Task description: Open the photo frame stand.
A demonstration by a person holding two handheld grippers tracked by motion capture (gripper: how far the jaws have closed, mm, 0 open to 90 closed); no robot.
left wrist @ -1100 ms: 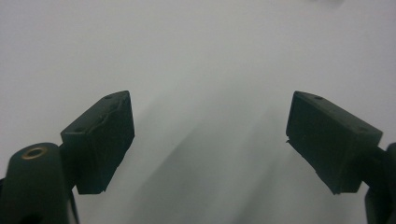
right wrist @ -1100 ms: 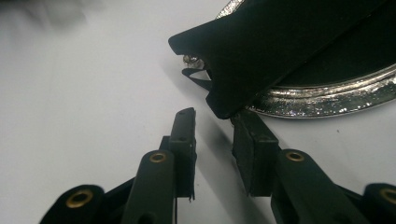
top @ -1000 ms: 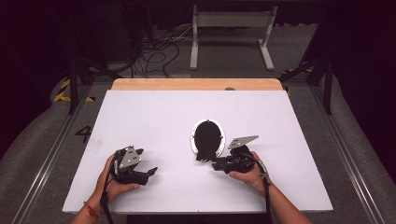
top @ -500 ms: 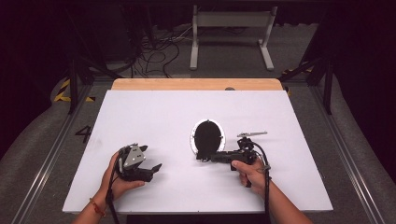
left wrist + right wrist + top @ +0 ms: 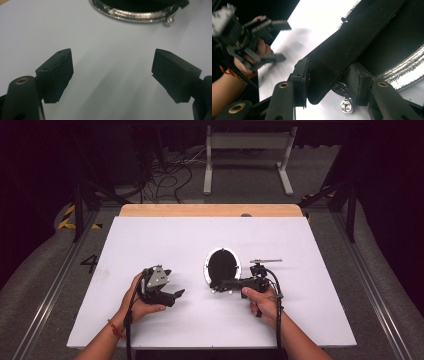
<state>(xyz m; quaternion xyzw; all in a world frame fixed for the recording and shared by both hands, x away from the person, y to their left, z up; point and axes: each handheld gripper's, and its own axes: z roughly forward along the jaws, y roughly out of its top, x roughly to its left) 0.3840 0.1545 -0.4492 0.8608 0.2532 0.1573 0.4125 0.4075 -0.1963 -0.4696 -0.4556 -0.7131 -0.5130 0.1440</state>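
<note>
The left gripper (image 5: 175,295) hovers over bare white table (image 5: 150,240) with its jaws spread wide and empty, well to the left of the pan (image 5: 222,266) — a small black frying pan with a bright metal rim, sitting near the table's middle. It looks rigid and fairly light, its rim smooth and slippery, so the flat black handle (image 5: 342,47) is the place to grip. The right gripper (image 5: 328,82) sits just right of the pan, its jaws lately closing and now flanking that handle — one pad touching.
</note>
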